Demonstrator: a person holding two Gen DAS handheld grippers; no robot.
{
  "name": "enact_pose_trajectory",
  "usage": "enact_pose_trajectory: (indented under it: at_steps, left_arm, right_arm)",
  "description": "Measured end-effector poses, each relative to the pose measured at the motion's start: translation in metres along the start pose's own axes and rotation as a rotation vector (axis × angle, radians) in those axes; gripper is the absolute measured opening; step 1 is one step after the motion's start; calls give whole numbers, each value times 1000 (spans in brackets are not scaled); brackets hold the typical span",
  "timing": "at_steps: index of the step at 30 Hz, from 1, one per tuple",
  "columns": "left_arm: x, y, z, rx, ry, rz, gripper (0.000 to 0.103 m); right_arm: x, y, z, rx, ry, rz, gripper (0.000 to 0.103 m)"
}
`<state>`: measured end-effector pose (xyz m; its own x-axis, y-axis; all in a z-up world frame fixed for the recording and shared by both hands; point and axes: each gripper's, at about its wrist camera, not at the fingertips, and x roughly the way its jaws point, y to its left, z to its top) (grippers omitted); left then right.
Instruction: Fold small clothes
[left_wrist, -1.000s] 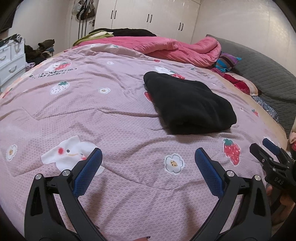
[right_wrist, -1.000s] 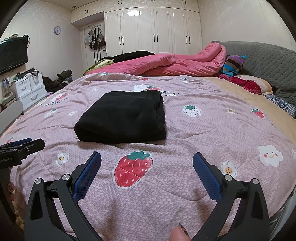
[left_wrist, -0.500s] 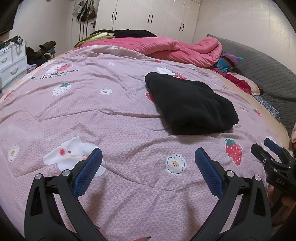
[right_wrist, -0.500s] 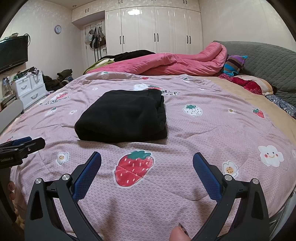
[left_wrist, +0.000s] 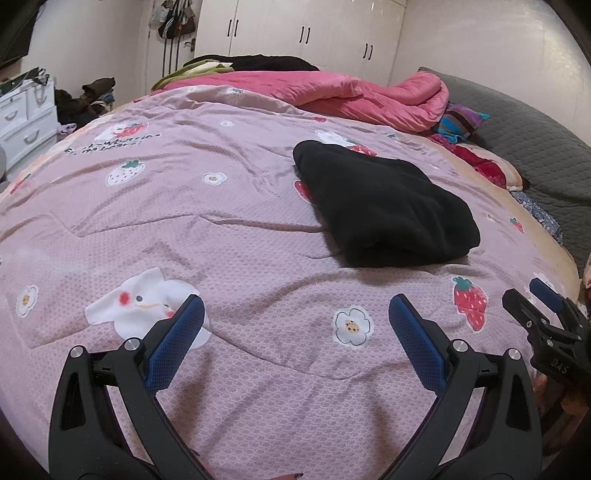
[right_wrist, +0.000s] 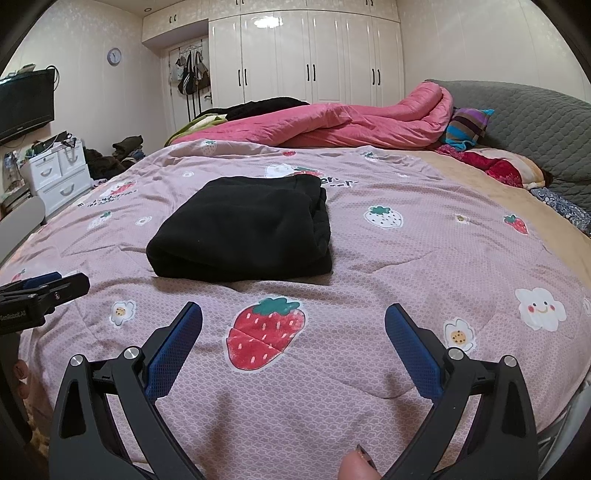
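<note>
The black garment is seen folded on the bedspread, ahead of both grippers and untouched. The left gripper and right gripper are held wide apart, empty — folding is judged done; only a check or tidy of the edges is called for.

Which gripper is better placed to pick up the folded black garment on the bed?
Right, probably. The folded black garment lies almost straight ahead of the open right gripper, just beyond its fingers. From the open left gripper it sits off to the right, needing a sideways reach.
</note>
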<state>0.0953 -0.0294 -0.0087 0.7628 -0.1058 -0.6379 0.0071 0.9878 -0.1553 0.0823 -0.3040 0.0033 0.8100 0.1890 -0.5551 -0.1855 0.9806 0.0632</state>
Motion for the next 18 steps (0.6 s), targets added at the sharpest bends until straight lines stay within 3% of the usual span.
enact_pose_trajectory:
  at_steps: [7,11,13,15,16,18]
  left_arm:
    - [-3,1,3,7,-2,6,94]
    - [-4,35,12,-78,22,36,94]
    - [-3,78,23,-133,56,83,94]
    - [-5,124,34,-174,61,164,94]
    - [-6,151,39,-194,60,222,94]
    - [-8,221,49,-232,70,427,94]
  right_arm:
    - [-3,-7,2,25,-6,-20,99]
    - [-28,-55,15,194,-38,-69,99]
    - [-56,-100,22,307,-70,-176,99]
    - [-103,-172,16,486,-139,-361,99]
    - [-119,-198,9,547,-147,-434,99]
    - [-151,-271,-23,684,-111,-692,99]
